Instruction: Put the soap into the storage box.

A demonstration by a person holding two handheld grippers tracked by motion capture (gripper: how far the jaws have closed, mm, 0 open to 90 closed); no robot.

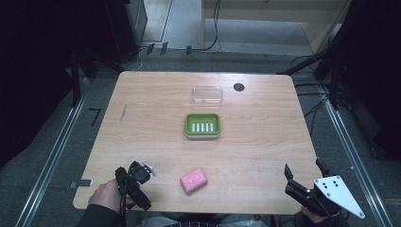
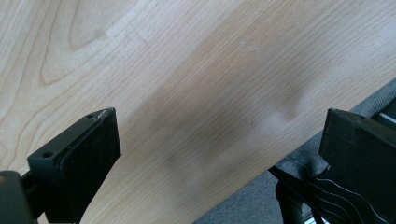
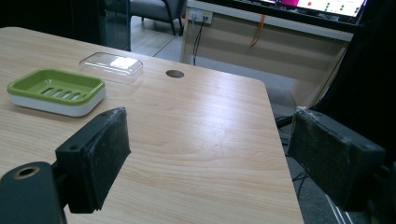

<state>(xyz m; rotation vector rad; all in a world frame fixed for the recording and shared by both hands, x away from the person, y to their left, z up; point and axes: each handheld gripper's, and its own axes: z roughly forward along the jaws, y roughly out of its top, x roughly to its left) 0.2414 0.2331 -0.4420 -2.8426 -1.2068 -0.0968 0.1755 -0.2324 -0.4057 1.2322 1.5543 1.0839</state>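
At the near edge of the table (image 1: pixel 142 99) both grippers hung with nothing in them: the left gripper (image 1: pixel 137 182) sat over the near left corner, its jaws spread wide above bare wood, and the right gripper (image 1: pixel 302 182) hovered at the near right corner, jaws likewise wide and pointing across the top. Between them, close to the near edge, the pink soap (image 1: pixel 194 180) lay flat and untouched, nearer the left gripper than the right. The work looked to be at its very start, with the reach for the soap not yet begun; the next move probably called for one gripper to swing in over the bar, straddle its short sides and close before carrying it on. Past the soap, at mid-table, stood the green dish (image 1: pixel 203 126), empty, its slotted floor showing. Just beyond it lay the clear lid (image 1: pixel 207 95), apart from the dish, with a dark round hole (image 1: pixel 239 87) toward the far right corner. Behind the table ran grey floor, cables and a pale wooden cabinet (image 1: pixel 274 16).
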